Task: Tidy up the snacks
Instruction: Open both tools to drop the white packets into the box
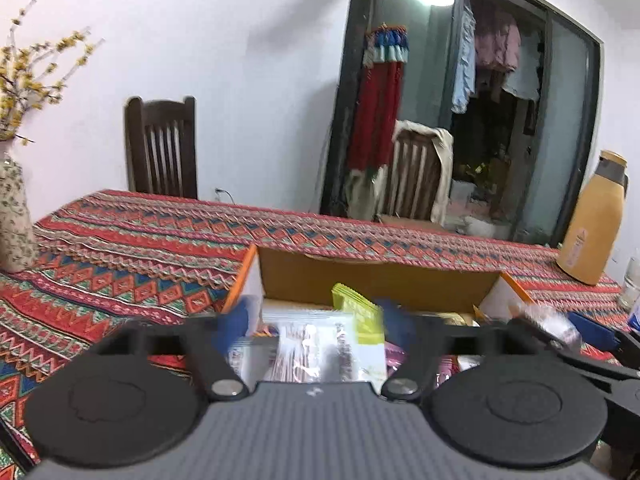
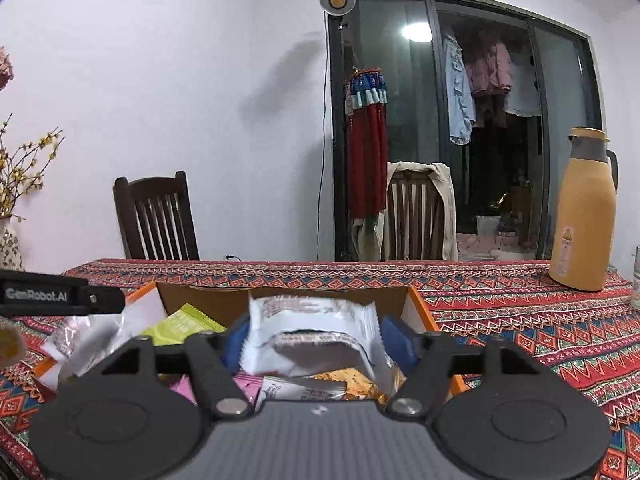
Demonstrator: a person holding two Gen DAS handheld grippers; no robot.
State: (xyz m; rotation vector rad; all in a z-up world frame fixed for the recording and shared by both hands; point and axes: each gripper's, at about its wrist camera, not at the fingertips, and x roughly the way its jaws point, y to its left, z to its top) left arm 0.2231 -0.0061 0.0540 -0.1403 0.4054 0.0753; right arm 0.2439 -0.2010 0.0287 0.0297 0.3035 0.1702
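Now both grippers hover over the snack box (image 2: pixel 416 304) at lower centre, left gripper (image 1: pixel 314 322) spread wide and empty, right gripper (image 2: pixel 316 344) loosely parted around a white packet (image 2: pixel 312 332).

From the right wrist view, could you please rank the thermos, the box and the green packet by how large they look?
1. box
2. thermos
3. green packet
The box is nearer and partly hidden.

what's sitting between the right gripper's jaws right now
A white snack packet sits between the open jaws of the right gripper, above the cardboard box, in the right wrist view.
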